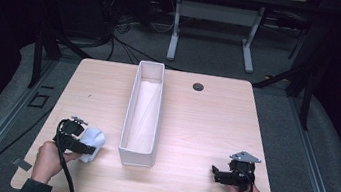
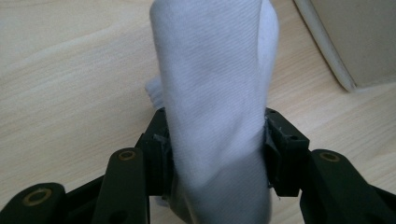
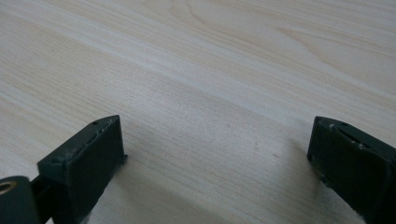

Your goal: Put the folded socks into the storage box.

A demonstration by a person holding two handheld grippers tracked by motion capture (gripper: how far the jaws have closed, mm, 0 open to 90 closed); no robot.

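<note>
My left gripper (image 2: pixel 215 154) has its jaws clamped on a white sock (image 2: pixel 217 93), pads pressing both sides of the fabric, which bulges up between them and runs on beyond the tips. Just past it to the right I see the near end of the long white bin (image 1: pixel 142 117) on the table (image 1: pixel 206 116). My right gripper (image 3: pixel 217 154) sits well apart, jaws spread wide over bare wood, nothing between them.

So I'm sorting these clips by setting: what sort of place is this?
Probably a lab or recording workspace: a bare wooden table holding a narrow white bin, floor cables and another desk frame behind.
</note>
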